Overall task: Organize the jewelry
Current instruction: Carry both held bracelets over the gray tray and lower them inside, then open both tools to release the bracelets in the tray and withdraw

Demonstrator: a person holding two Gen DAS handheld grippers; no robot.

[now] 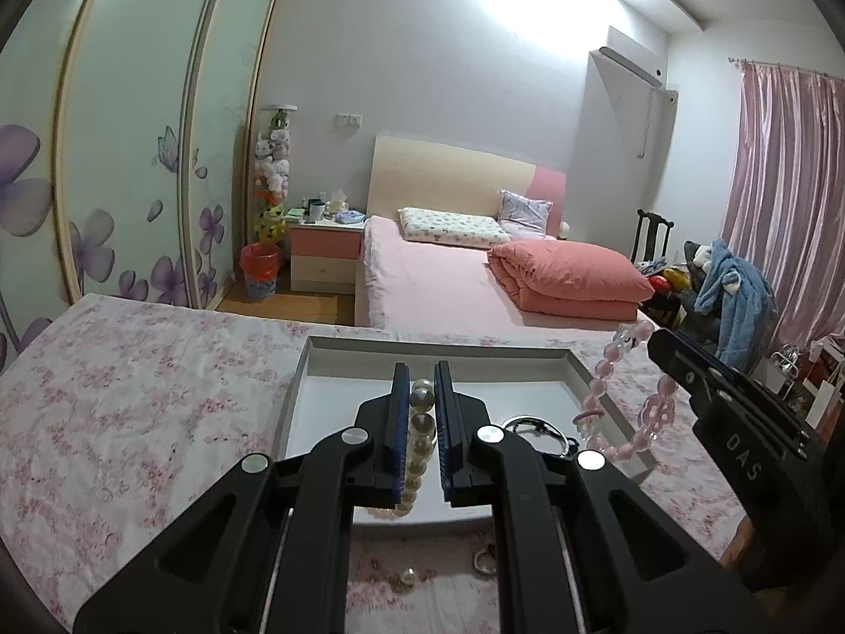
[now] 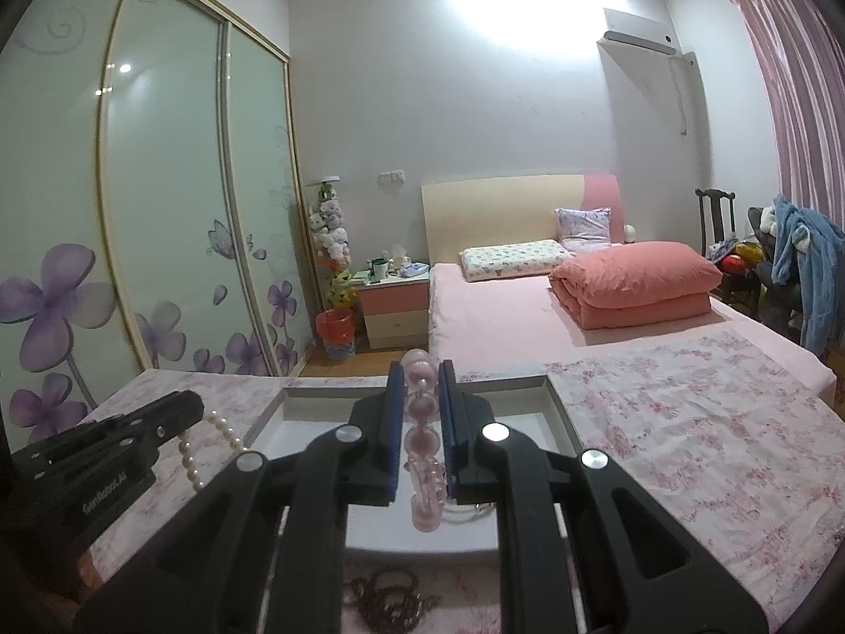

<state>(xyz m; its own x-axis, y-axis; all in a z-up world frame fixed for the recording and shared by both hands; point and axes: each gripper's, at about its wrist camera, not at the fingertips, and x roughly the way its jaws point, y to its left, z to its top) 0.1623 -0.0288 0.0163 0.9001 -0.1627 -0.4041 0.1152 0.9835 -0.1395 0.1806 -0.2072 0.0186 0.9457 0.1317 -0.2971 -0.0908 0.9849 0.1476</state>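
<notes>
My left gripper (image 1: 421,388) is shut on a white pearl bracelet (image 1: 421,430) and holds it above the shallow white tray (image 1: 438,353). The pearl bracelet also hangs from the left gripper (image 2: 195,407) in the right wrist view (image 2: 193,462). My right gripper (image 2: 421,388) is shut on a pink bead bracelet (image 2: 421,441) above the tray (image 2: 417,387). In the left wrist view the right gripper (image 1: 657,346) holds the pink bracelet (image 1: 615,396) over the tray's right edge. A dark bangle (image 1: 538,430) lies inside the tray.
The tray sits on a pink floral cloth (image 1: 132,396). Small loose pieces (image 1: 483,562) lie on the cloth near me, and a dark chain (image 2: 388,599) lies on the cloth below the right gripper. A bed (image 1: 449,285) stands behind the cloth-covered surface and a wardrobe (image 2: 158,211) at the left.
</notes>
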